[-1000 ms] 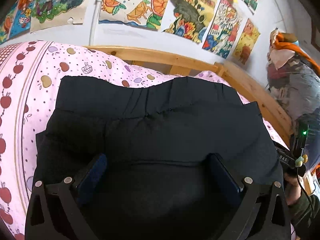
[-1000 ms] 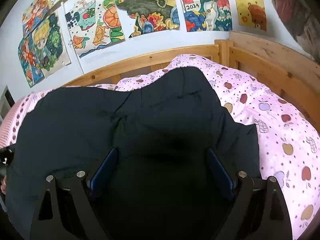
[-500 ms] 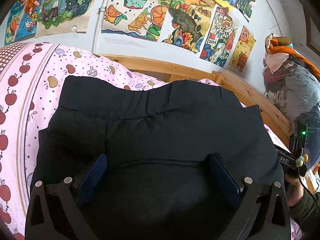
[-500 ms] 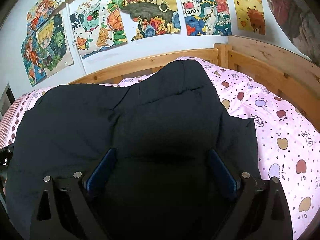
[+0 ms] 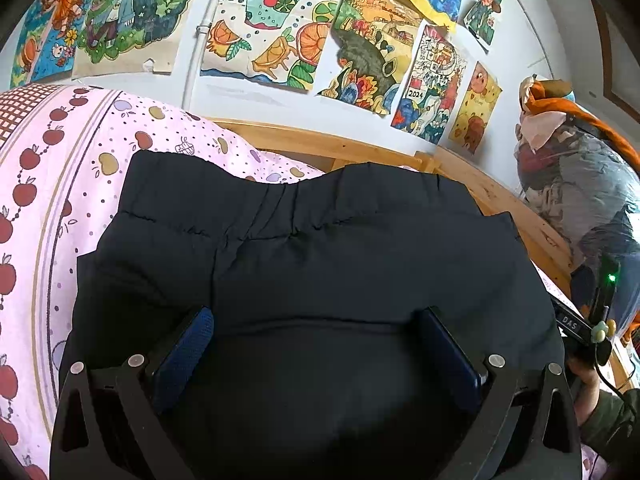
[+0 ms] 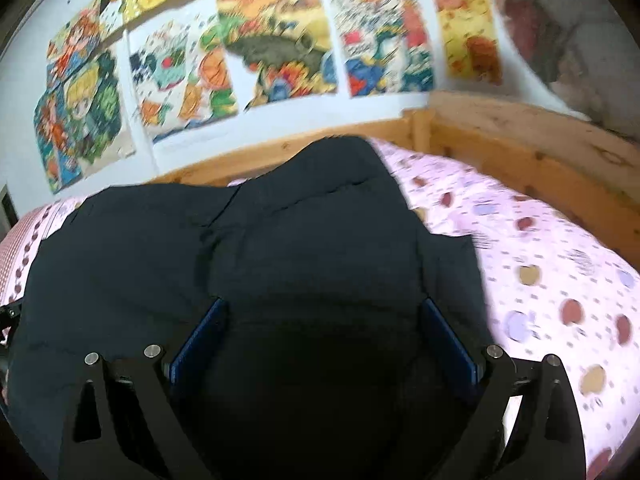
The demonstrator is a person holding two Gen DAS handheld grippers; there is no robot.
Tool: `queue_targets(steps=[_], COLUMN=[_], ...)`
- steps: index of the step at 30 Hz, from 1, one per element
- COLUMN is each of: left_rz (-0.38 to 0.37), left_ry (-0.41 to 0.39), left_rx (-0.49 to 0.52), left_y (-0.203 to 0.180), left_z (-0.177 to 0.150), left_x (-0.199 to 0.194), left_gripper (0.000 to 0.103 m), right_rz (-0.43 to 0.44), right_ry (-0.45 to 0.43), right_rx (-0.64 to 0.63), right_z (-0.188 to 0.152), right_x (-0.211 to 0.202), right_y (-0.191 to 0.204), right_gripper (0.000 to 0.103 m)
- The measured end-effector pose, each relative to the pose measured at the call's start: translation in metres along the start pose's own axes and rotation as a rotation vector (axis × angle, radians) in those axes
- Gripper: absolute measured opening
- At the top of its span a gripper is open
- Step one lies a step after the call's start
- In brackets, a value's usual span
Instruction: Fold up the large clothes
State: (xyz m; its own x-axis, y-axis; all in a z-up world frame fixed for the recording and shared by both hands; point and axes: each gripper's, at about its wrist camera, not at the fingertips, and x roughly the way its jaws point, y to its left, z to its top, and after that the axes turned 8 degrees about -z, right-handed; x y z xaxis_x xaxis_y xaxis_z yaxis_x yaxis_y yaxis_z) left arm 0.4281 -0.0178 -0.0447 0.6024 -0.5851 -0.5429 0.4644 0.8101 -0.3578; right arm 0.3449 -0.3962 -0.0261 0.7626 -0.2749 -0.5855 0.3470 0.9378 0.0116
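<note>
A large black garment [image 5: 304, 264] lies folded over itself on the pink apple-print bedsheet [image 5: 60, 184]; its elastic waistband shows at the far edge. It also fills the right wrist view [image 6: 280, 256]. My left gripper [image 5: 316, 320] is open, its blue pads wide apart just above the near part of the cloth. My right gripper [image 6: 320, 312] is open too, fingers spread over the garment's right part. Neither holds any fabric.
A wooden bed frame [image 5: 360, 152] runs along the far and right sides, also in the right wrist view [image 6: 520, 152]. Colourful drawings [image 5: 280, 40] cover the wall. A bundle of bagged clothes [image 5: 580, 192] stands at the right. The right gripper's body and the person's hand [image 5: 584, 340] show beside the garment.
Both grippers have risen and tilted up, so more wall shows. The right wrist view is now motion-blurred. The garment lies as before and both grippers stay open.
</note>
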Motion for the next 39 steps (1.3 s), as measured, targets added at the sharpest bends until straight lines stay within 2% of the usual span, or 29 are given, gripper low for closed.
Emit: queue_targets(steps=[2, 5, 9, 11, 12, 17, 19, 22, 24, 28, 33, 36, 39], left_rz=[0.002, -0.012, -0.052, -0.047, -0.028, 0.170, 0.234, 0.331, 0.308, 0.162, 0.091, 0.066, 0.039], left_ry=[-0.011, -0.051, -0.125, -0.166, -0.183, -0.273, -0.261, -0.207, -0.151, -0.068, 0.080, 0.099, 0.101], left_rx=[0.002, -0.006, -0.076, -0.106, -0.120, -0.200, -0.195, -0.189, -0.212, -0.302, -0.333, -0.330, -0.342], left_y=[0.000, 0.001, 0.015, 0.018, 0.019, 0.019, 0.020, 0.028, 0.040, 0.068, 0.078, 0.079, 0.083], left_z=[-0.001, -0.002, -0.005, -0.006, -0.006, -0.007, -0.006, -0.003, -0.002, -0.012, -0.023, -0.026, -0.029], left_x=[-0.003, -0.012, -0.028, -0.039, -0.044, -0.078, -0.086, -0.090, -0.086, -0.073, -0.038, -0.031, -0.028], left_gripper=[0.103, 0.103, 0.103, 0.103, 0.103, 0.103, 0.103, 0.103, 0.103, 0.103, 0.103, 0.103, 0.103], right_rz=[-0.018, 0.008, 0.109, 0.132, 0.142, 0.186, 0.180, 0.179, 0.181, 0.172, 0.204, 0.250, 0.255], right_ry=[-0.032, -0.069, -0.030, -0.020, -0.015, 0.015, 0.049, 0.109, 0.106, 0.113, 0.149, 0.177, 0.176], right_rx=[0.030, 0.100, 0.204, 0.248, 0.273, 0.345, 0.369, 0.425, 0.409, 0.373, 0.374, 0.385, 0.383], right_z=[-0.002, -0.003, -0.007, -0.010, -0.012, -0.019, -0.023, -0.031, -0.032, -0.032, -0.035, -0.039, -0.041], right_x=[-0.009, -0.022, -0.017, -0.015, -0.013, -0.001, 0.005, 0.017, 0.017, 0.017, 0.022, 0.027, 0.027], right_y=[-0.007, -0.024, -0.050, -0.060, -0.065, -0.079, -0.079, -0.086, -0.083, -0.076, -0.082, -0.086, -0.084], right_gripper=[0.095, 0.095, 0.096, 0.096, 0.096, 0.096, 0.101, 0.101, 0.101, 0.101, 0.101, 0.102, 0.101])
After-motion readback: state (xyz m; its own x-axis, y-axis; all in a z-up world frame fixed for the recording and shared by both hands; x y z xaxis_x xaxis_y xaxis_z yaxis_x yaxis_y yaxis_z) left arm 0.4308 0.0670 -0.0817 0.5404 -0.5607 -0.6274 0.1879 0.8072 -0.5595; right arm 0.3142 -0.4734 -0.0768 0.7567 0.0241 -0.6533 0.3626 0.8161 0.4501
